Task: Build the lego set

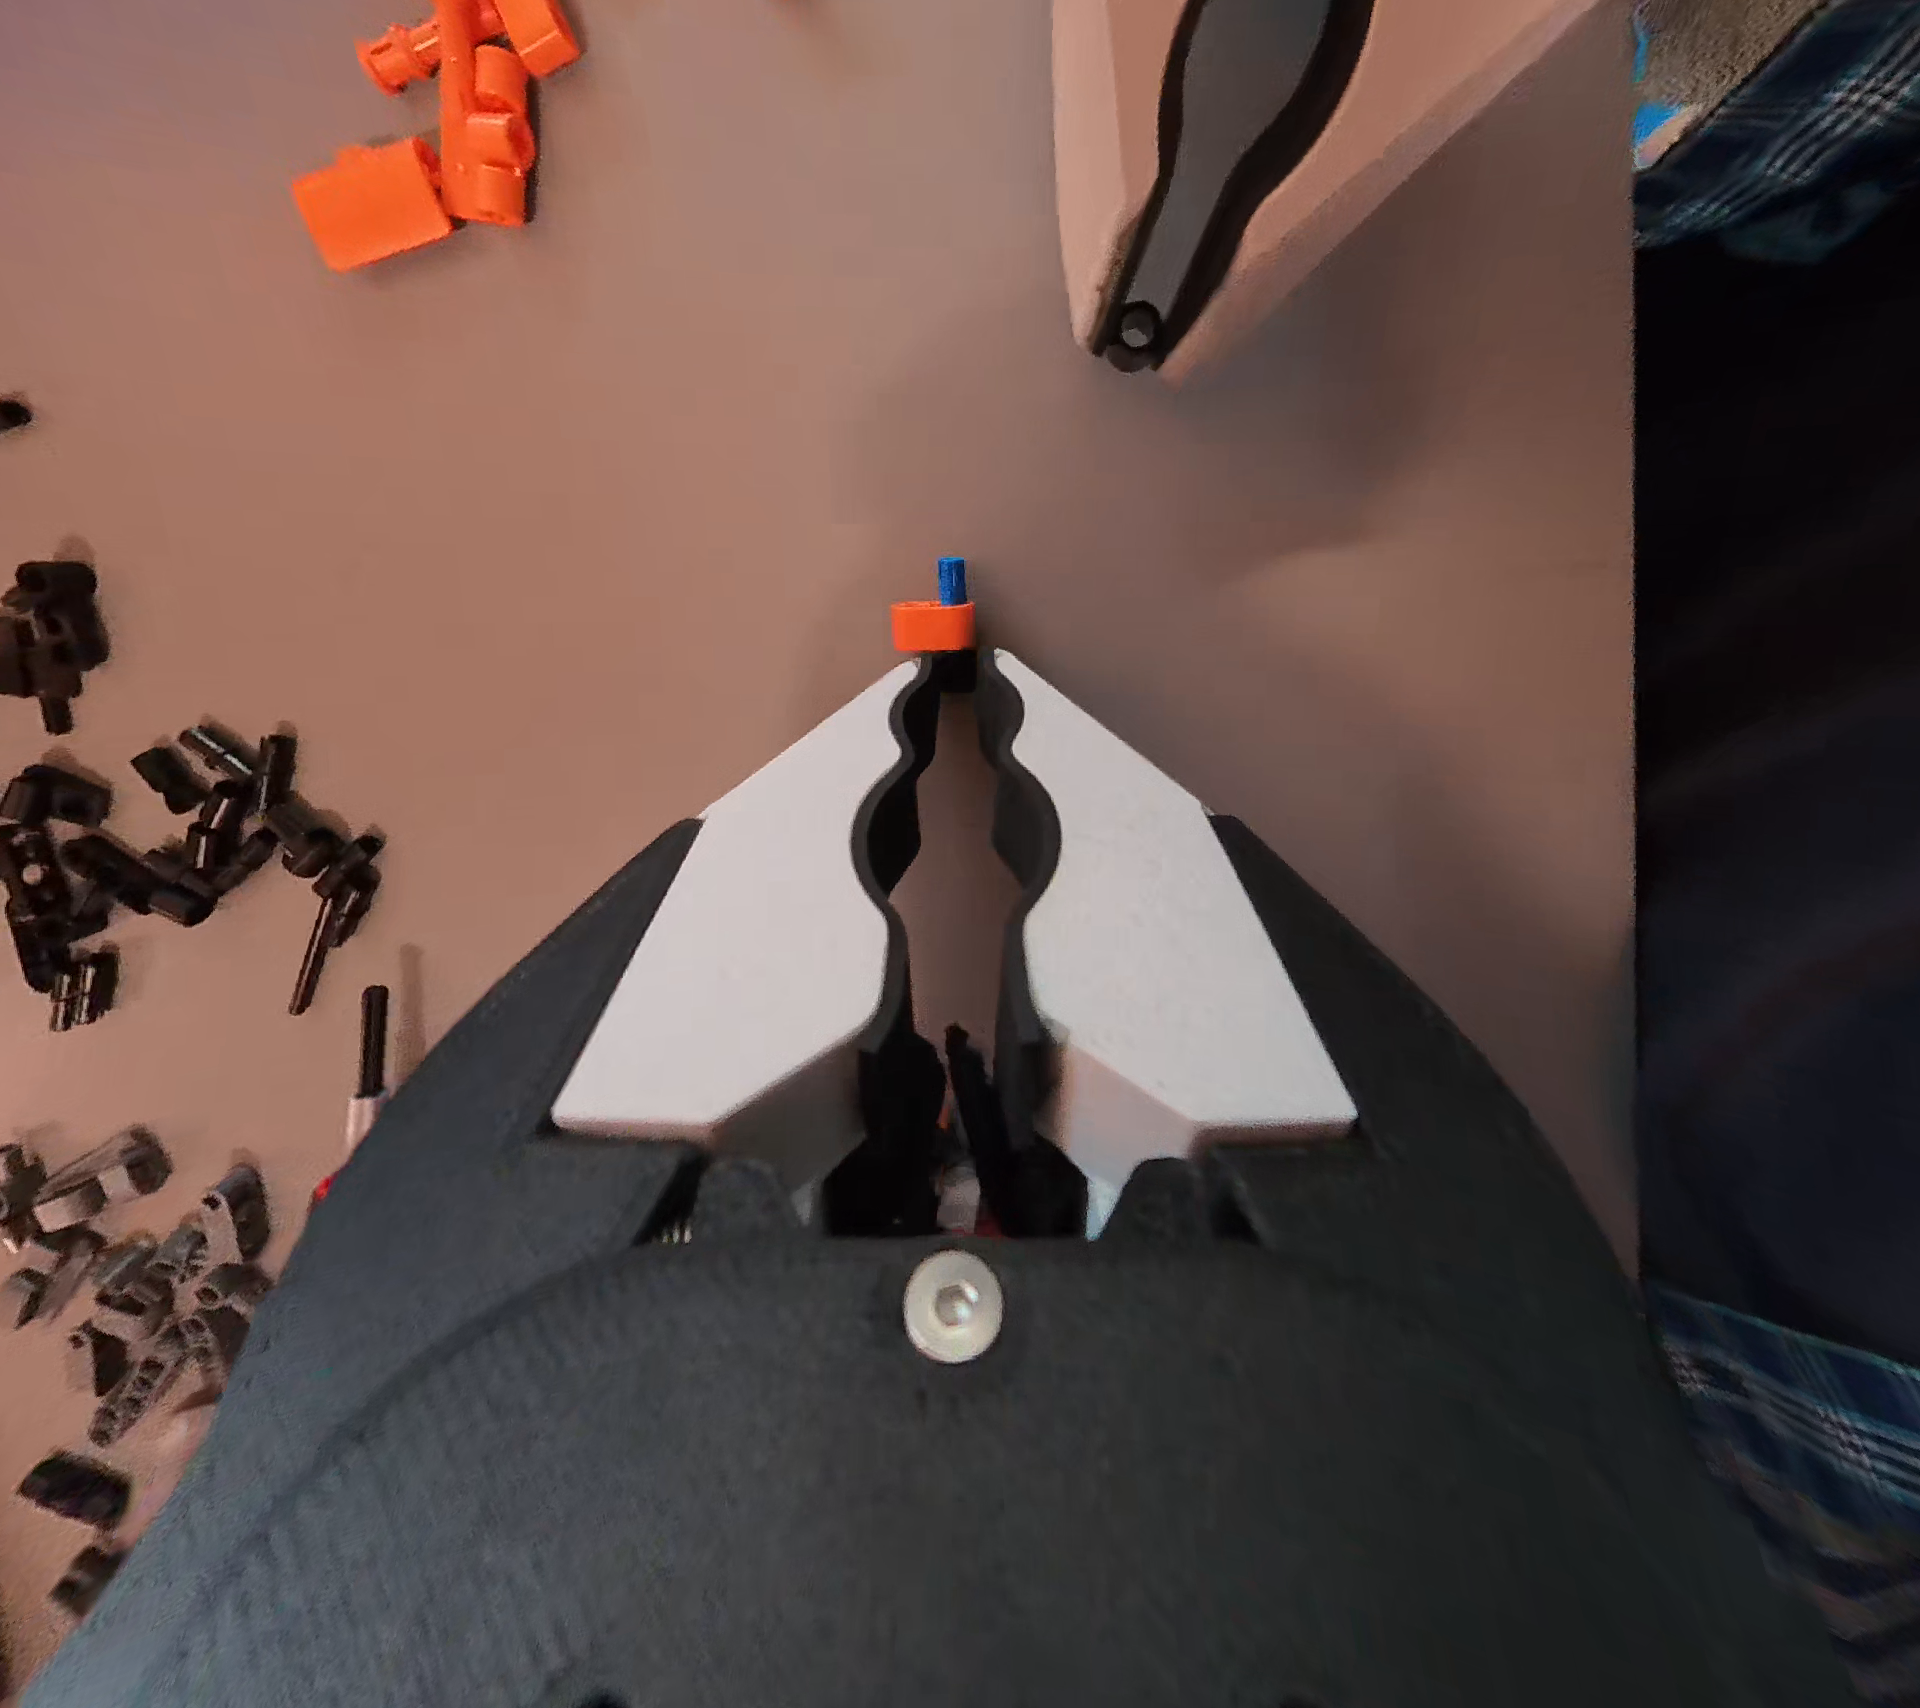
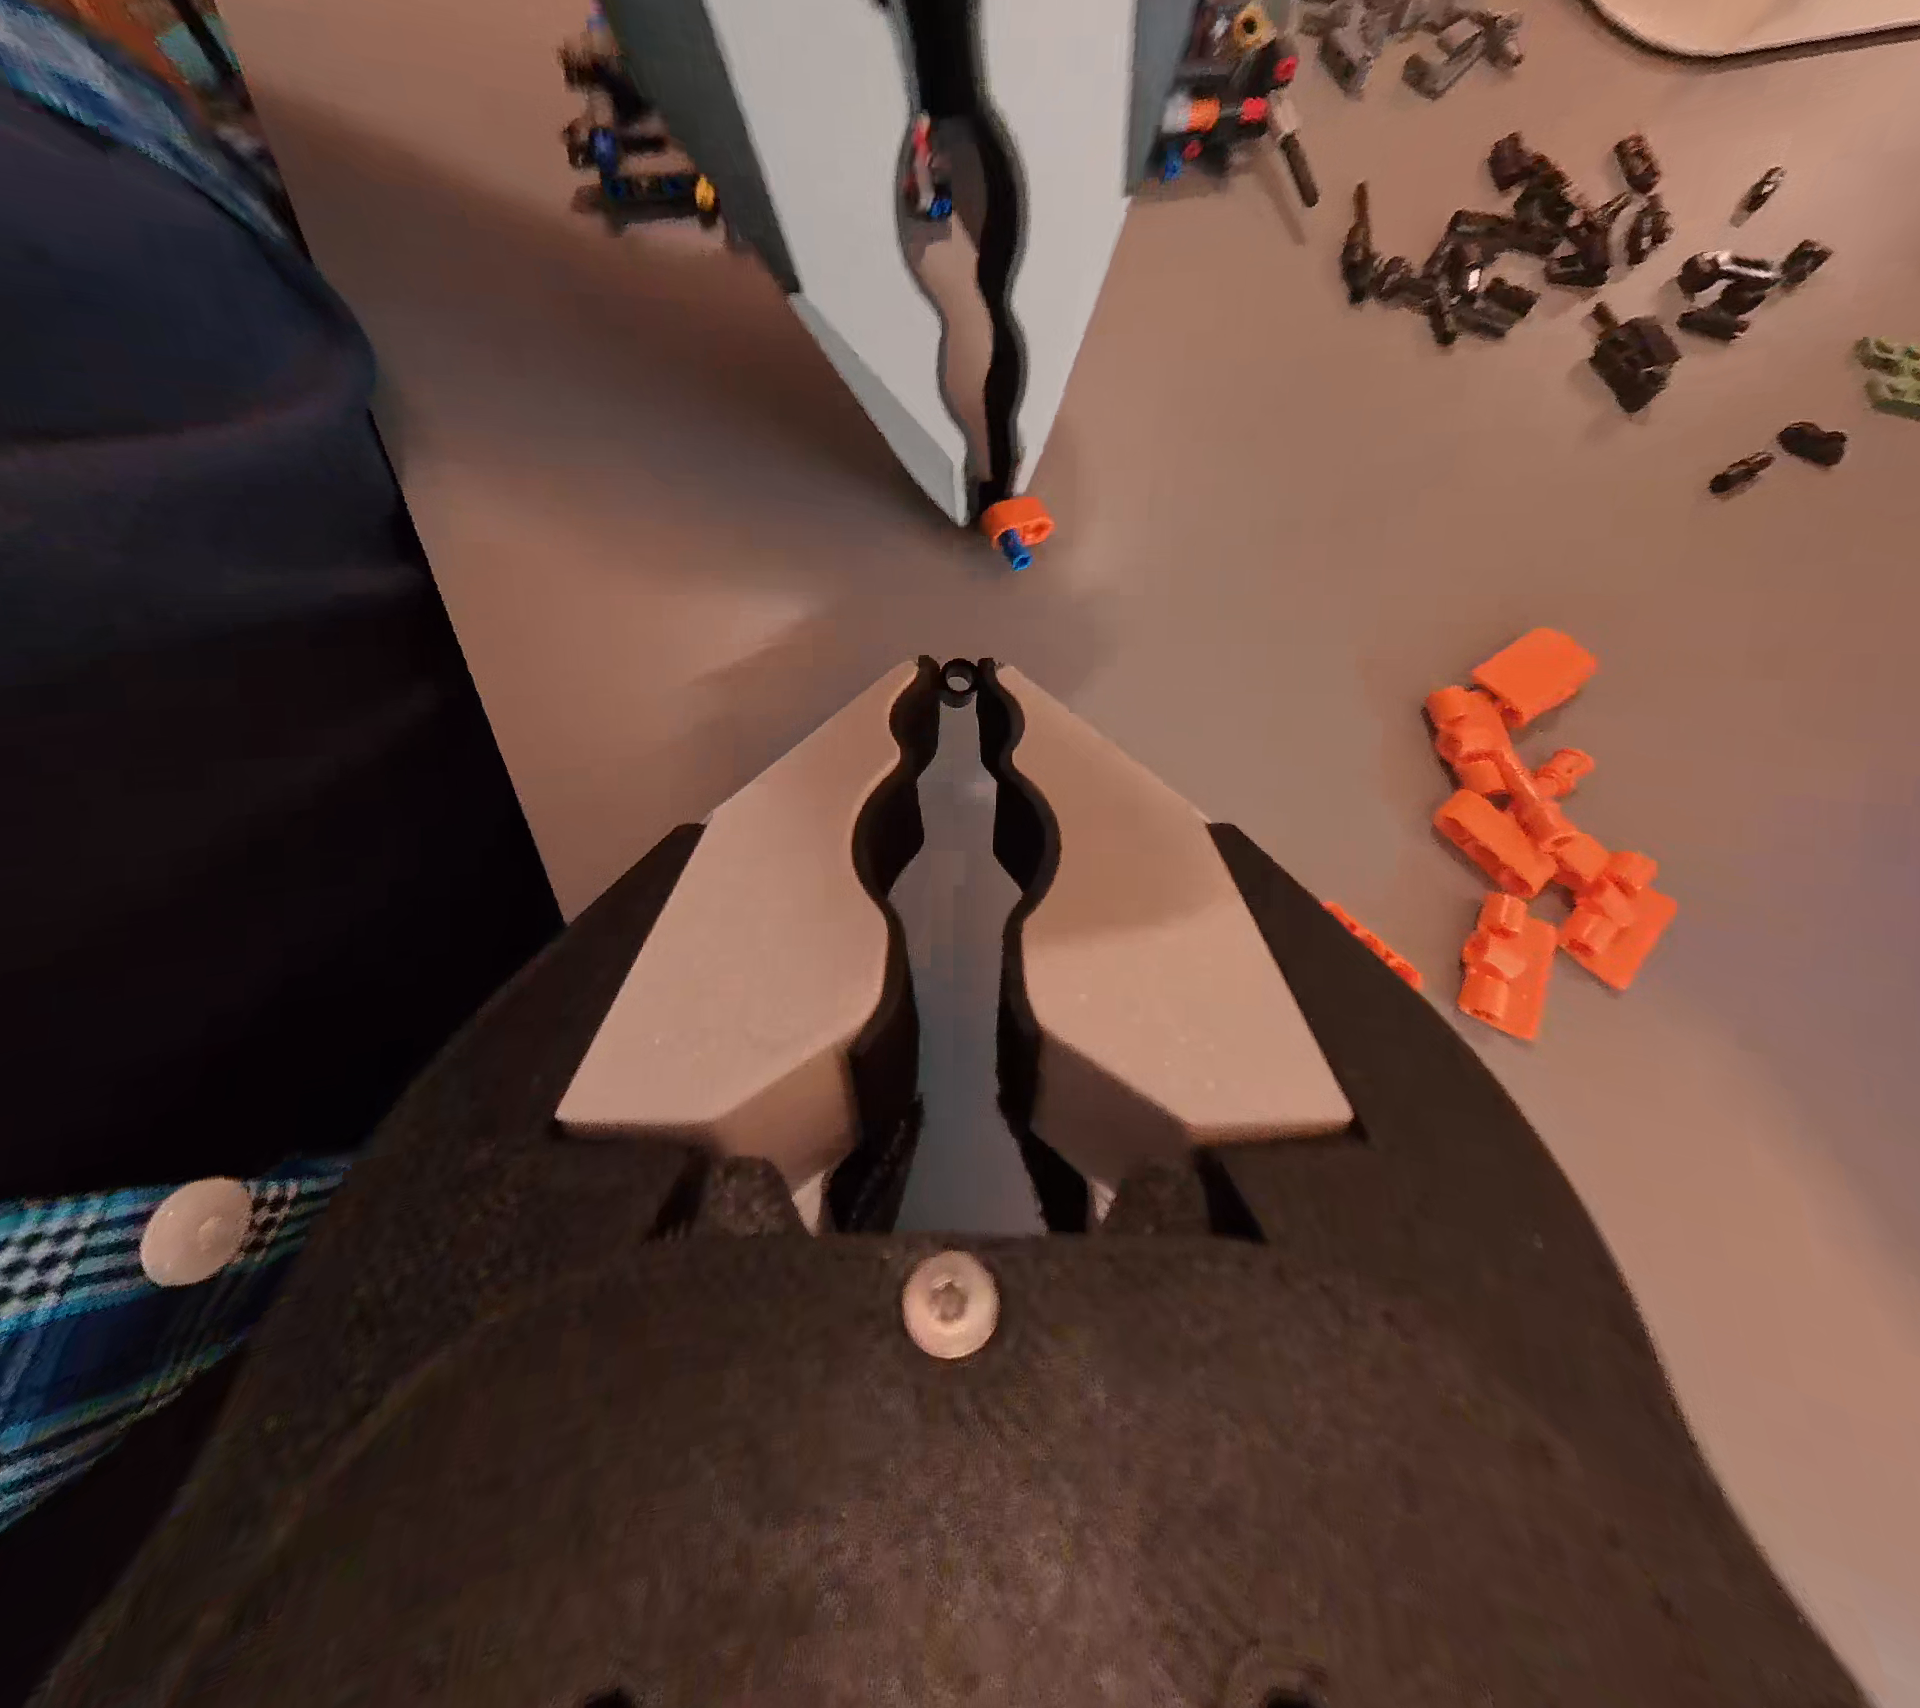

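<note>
My left gripper (image 1: pixel 956 671) is shut on a small assembly: a black piece between the tips, a short orange beam (image 1: pixel 932 625) on it and a blue pin (image 1: pixel 952 581) sticking out past the beam. The same assembly shows in the right wrist view, with the orange beam (image 2: pixel 1016 522) and blue pin (image 2: pixel 1017 555) at the left gripper's tips (image 2: pixel 987 515). My right gripper (image 2: pixel 957 677) is shut on a small black round connector (image 2: pixel 957 678). In the left wrist view it comes in from the upper right with the connector (image 1: pixel 1137 330) at its tips. The two grippers face each other, a short gap apart.
A pile of orange pieces (image 1: pixel 447 17) lies on the table, also in the right wrist view (image 2: pixel 1538 837). Black pieces (image 1: pixel 156 837) and grey pieces (image 1: pixel 135 1243) lie at the left. A partly built model (image 2: pixel 1226 89) sits behind the left gripper. A person's plaid sleeve (image 1: pixel 1787 131) is along the table edge. Tip to tip, the grippers are about 6 centimeters apart.
</note>
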Demonstrator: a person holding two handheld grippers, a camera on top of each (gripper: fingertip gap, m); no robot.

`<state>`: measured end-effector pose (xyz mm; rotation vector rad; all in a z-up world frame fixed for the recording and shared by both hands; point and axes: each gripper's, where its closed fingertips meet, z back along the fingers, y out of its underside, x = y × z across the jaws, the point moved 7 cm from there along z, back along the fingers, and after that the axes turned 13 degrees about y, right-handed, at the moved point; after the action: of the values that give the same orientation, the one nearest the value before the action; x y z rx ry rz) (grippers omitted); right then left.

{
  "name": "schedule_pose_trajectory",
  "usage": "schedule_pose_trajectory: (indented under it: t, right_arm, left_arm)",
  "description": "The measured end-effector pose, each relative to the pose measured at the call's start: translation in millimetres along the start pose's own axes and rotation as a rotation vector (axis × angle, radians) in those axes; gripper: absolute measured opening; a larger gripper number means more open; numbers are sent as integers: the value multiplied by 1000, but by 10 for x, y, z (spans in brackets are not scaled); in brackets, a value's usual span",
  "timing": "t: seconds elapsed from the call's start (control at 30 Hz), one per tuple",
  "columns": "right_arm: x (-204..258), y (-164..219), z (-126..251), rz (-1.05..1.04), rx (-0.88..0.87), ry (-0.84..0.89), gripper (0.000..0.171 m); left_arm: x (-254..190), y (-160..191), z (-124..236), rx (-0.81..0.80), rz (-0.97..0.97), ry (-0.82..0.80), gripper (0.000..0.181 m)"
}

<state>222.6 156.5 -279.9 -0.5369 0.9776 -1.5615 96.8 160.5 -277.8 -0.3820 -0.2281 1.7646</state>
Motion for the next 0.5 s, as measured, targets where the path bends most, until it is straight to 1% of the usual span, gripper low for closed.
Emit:
schedule_pose_trajectory:
  t: [0.07,0.17,0.33,0.5]
  right_arm:
    - [-64,-58,33,-74,-54,-7,5]
    - [-168,-158,98,-188,-159,-33,4]
    - [-291,-267,170,-332,-301,-89,4]
    - [-336,-312,211,-435,-388,-149,4]
  left_arm:
    - [-28,-27,42,-67,16,-11,6]
    - [-66,-89,178,-212,55,-32,6]
    - [-148,-178,389,-427,69,-80,6]
    - [-215,-232,461,-512,41,-129,6]
